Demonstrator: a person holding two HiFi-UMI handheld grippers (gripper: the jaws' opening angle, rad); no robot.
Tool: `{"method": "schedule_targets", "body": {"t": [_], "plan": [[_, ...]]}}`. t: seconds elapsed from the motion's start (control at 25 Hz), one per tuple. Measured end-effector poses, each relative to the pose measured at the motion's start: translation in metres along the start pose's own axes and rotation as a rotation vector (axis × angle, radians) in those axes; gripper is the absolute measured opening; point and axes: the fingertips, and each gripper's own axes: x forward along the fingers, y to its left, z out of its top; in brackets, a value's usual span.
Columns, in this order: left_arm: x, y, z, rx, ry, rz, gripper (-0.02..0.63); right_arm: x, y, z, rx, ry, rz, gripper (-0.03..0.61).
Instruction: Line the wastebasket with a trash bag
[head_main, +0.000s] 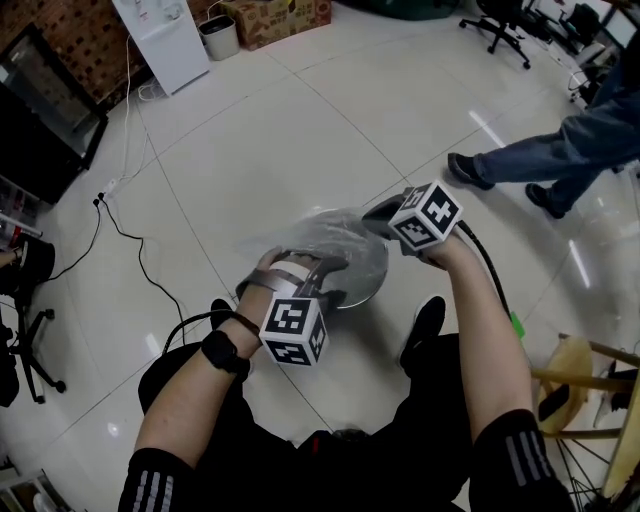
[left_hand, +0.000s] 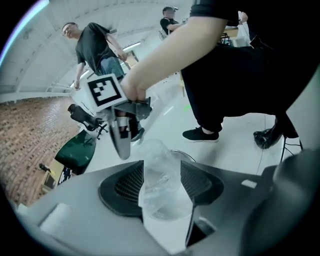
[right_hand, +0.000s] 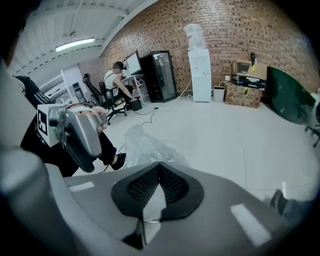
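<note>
1. The left gripper (left_hand: 162, 169) is standing with its jaws wide apart; crumpled clear plastic of the trash bag (head_main: 322, 238) is lying loose between them.
2. The right gripper (right_hand: 160, 166) is holding its jaws closed, seemingly nipping the bag's thin film (the pinch itself is hard to see).
3. The wastebasket (head_main: 366, 284) is standing on the floor (head_main: 250, 150), well in from its edges; the bag is draping over its mouth.

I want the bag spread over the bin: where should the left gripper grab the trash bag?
Probably clamp the crumpled fold of the trash bag standing up between the open jaws of the left gripper, coming down from the person's side of the wastebasket. The film there is bunched into a thin upright ridge.
</note>
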Motion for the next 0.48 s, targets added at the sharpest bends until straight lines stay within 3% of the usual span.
{"method": "schedule_targets", "body": {"t": [0.12,0.32,0.48], "plan": [[-0.015,0.015,-0.025,-0.058,0.047,0.031,0.224,-0.010,-0.007,-0.009,0.021,0.000,-0.032,0.006],[-0.001,0.007,-0.095,-0.092,0.250,-0.039,0.219,-0.019,-0.027,-0.023,0.077,0.013,-0.114,0.006],[0.012,0.014,-0.126,-0.106,0.345,-0.003,0.219,-0.018,-0.044,-0.043,0.074,0.085,-0.197,0.008]]}}
